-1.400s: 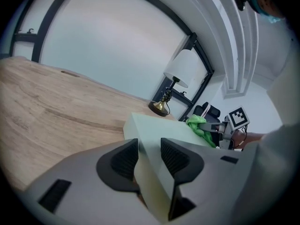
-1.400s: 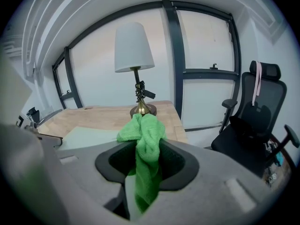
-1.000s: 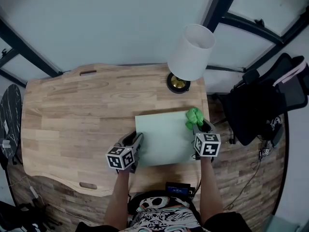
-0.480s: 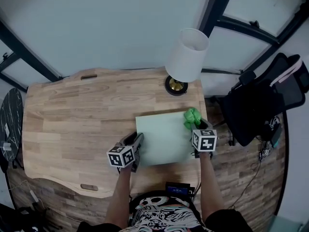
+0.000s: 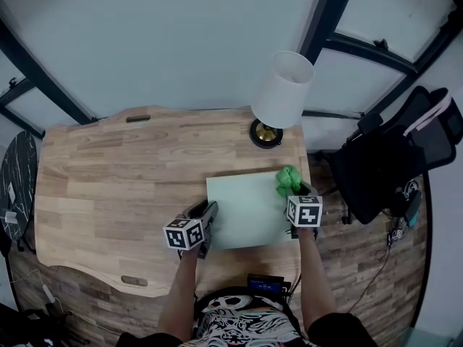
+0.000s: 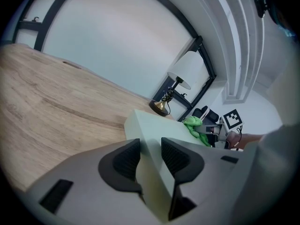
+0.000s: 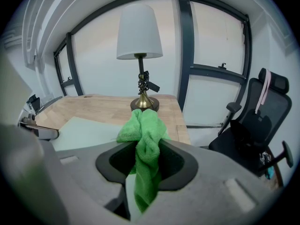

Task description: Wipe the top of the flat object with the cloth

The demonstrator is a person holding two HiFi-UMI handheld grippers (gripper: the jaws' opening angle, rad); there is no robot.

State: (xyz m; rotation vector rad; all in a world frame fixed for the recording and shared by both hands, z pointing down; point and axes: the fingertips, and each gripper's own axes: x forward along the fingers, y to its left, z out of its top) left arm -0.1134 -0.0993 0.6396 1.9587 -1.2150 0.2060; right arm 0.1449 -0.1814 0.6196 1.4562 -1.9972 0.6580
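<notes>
A pale green flat board (image 5: 246, 208) lies on the wooden table (image 5: 108, 172) near its right front. My left gripper (image 5: 205, 219) is shut on the board's left edge (image 6: 149, 165), its jaws pinching it from both sides. A bunched green cloth (image 5: 289, 180) rests over the board's far right corner, with my right gripper (image 5: 295, 194) shut on it. In the right gripper view the green cloth (image 7: 144, 153) hangs between the jaws, over the board (image 7: 89, 128).
A lamp with a white shade (image 5: 283, 90) and brass base (image 5: 265, 133) stands just behind the board. A black office chair (image 5: 391, 157) is off the table's right side. The table's left half (image 6: 51, 107) is bare wood.
Both grippers keep their holds. The cloth and right gripper have barely shifted at the board's far right corner; the head view has moved a little.
</notes>
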